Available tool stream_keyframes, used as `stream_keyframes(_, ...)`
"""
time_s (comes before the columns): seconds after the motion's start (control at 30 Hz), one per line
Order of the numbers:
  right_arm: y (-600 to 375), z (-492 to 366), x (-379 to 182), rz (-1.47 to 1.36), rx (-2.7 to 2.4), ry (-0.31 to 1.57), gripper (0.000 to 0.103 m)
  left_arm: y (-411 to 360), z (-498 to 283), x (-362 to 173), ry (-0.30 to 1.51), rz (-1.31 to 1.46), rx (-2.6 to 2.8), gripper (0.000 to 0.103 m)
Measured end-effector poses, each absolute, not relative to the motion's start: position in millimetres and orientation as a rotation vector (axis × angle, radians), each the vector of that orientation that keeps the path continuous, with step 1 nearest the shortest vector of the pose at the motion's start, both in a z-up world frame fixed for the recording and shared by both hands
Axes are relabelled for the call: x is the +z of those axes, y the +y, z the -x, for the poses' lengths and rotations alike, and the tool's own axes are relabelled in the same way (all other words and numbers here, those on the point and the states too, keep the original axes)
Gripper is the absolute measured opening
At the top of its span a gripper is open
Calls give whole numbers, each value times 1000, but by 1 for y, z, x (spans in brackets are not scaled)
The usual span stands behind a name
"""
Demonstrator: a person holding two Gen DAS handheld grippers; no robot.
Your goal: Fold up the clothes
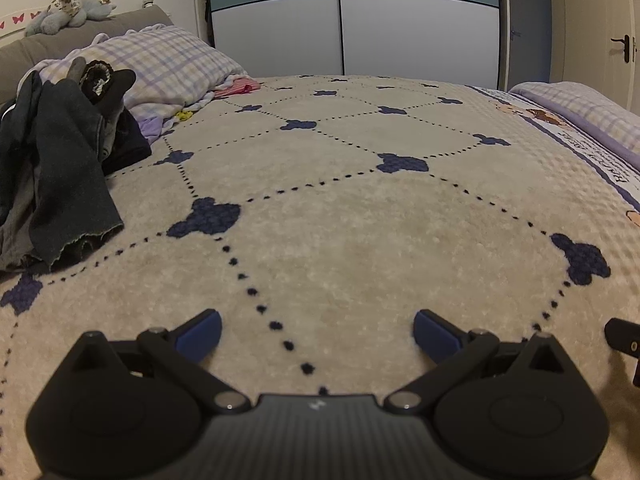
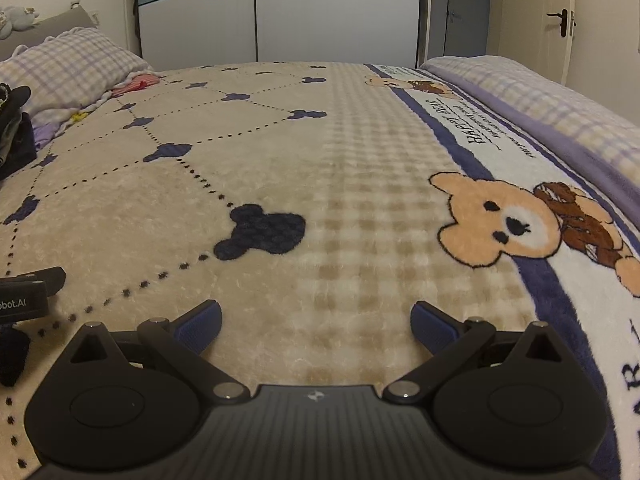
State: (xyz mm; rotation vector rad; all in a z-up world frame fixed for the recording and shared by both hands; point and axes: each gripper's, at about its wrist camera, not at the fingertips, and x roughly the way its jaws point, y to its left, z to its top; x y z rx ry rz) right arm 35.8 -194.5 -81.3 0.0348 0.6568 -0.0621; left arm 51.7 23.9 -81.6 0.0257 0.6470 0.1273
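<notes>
Through my left wrist camera, my left gripper (image 1: 316, 334) hangs low over the beige blanket (image 1: 340, 208), its blue-padded fingers spread wide around nothing. The pile of dark clothes (image 1: 60, 168) lies well ahead to its left, beside the checked pillow (image 1: 160, 60).

Through my right wrist camera, my right gripper (image 2: 316, 326) is spread and empty too, the bear print (image 2: 500, 224) ahead to its right.

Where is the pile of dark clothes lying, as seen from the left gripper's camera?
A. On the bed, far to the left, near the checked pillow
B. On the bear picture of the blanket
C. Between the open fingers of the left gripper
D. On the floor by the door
A: the pile of dark clothes lies on the blanket at the far left, just in front of the checked pillow, away from the open left gripper.
</notes>
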Motion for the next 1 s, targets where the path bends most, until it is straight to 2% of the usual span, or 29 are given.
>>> stream_keyframes(1.0, -198, -32, -86, -70, -54, 627, 103, 30, -49, -82, 632, 7, 115, 103)
